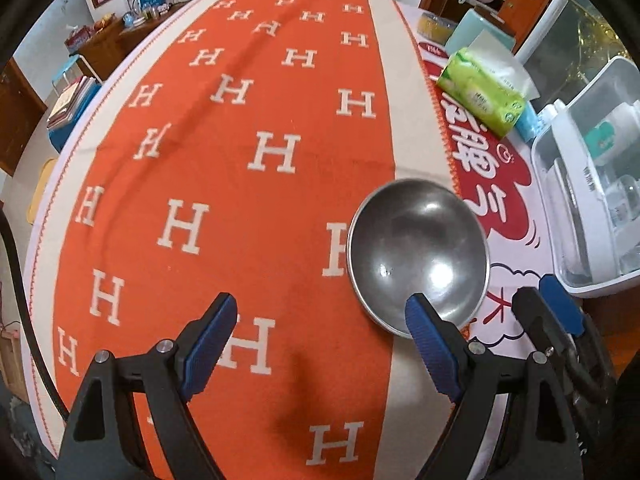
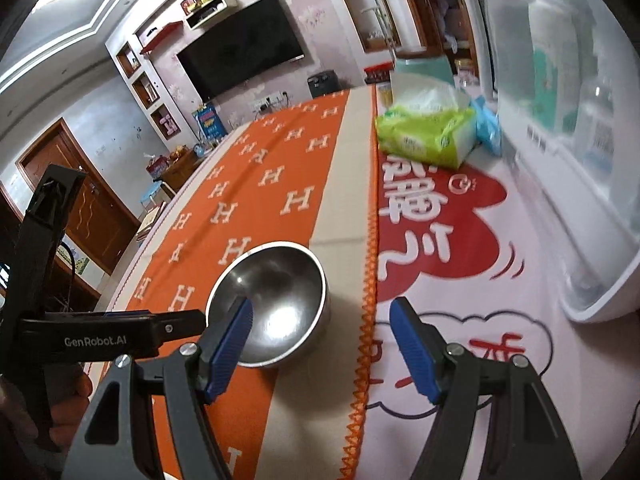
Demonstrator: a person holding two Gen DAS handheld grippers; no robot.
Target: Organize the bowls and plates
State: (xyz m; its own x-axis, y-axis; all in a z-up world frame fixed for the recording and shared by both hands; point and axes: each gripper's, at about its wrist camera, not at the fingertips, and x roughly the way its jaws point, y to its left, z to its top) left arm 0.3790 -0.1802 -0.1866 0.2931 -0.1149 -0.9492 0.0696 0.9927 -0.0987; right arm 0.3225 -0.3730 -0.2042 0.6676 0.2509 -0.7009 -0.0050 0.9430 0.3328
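Hovering with jaws wide, left gripper and right gripper, flanking bowl near cloth edge.

Steel bowl upright, empty, on orange cloth.

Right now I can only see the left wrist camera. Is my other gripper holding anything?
Observer: No. The right gripper is open, with nothing between its fingers.
Operator: What does the bowl look like from the side?
Observer: The steel bowl shows a shiny outer wall and stands upright on the cloth.
Operator: What's past the table?
Observer: A big dark television hangs on the far wall.
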